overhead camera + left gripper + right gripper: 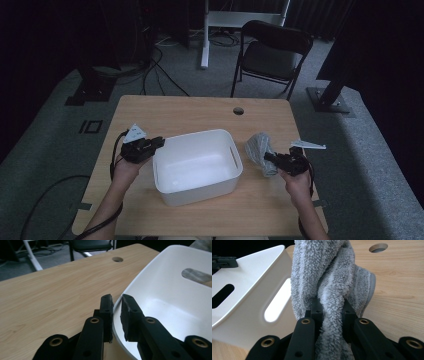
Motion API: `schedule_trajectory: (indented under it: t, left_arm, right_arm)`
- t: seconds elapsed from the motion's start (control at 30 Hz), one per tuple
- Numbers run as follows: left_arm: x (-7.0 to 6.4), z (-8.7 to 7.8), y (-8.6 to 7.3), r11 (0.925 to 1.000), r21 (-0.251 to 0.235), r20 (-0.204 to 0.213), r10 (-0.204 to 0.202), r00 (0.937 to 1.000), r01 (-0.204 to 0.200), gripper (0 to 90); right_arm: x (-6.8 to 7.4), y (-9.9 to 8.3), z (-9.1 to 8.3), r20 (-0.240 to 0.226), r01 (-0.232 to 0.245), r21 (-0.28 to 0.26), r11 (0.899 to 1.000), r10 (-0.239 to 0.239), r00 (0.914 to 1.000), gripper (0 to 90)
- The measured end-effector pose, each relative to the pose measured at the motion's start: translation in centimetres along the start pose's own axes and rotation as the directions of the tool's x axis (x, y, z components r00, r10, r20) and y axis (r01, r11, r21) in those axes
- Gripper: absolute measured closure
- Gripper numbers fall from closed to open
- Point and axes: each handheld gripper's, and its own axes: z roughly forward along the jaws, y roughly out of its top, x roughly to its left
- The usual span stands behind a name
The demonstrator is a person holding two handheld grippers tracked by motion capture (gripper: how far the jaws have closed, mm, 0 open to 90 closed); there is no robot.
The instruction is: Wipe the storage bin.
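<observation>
A white plastic bin [200, 192] with slot handles stands empty in the middle of the wooden table [175, 112]. My left gripper [159, 142] is at the bin's left rim. In the left gripper view the left gripper [117, 298] straddles the bin's [162, 290] rim, one jaw outside and one inside, shut on it. A grey fluffy towel [260, 145] is bunched just right of the bin, resting on the table. My right gripper [267, 156] is shut on its lower part. In the right gripper view the towel [322, 265] rises from the right gripper [329, 302], beside the bin's [249, 290] wall.
A round cable hole [238, 110] sits near the table's far edge. Beyond the table stand a black folding chair [272, 52] and a white stand leg [204, 35]. Cables lie on the floor at the far left. Bare tabletop lies behind the bin.
</observation>
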Motion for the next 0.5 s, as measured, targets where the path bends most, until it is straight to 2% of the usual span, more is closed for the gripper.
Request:
schedule_trajectory:
  t: [0.17, 0.3, 0.5]
  left_arm:
    - [-0.03, -0.15, -0.03, 0.9999, 0.002, -0.034, -0.014, 0.9993, 0.014, 82.4]
    - [0.03, -0.27, -0.15, 0.9991, -0.008, -0.052, -0.042, 0.9977, 0.042, 82.9]
    - [-0.69, -0.43, -0.19, 0.9971, -0.006, -0.105, -0.076, 0.9916, 0.076, 83.0]
  right_arm:
    - [0.01, 0.01, 0.06, 0.000, -0.002, 0.002, 1.000, 0.002, 1.0000, 78.2]
    - [0.03, 0.00, 0.11, -0.001, -0.004, 0.003, 1.000, 0.004, 1.0000, 78.2]
    - [-0.05, 0.02, 0.03, 0.003, -0.007, 0.000, 1.000, 0.007, 1.0000, 78.2]
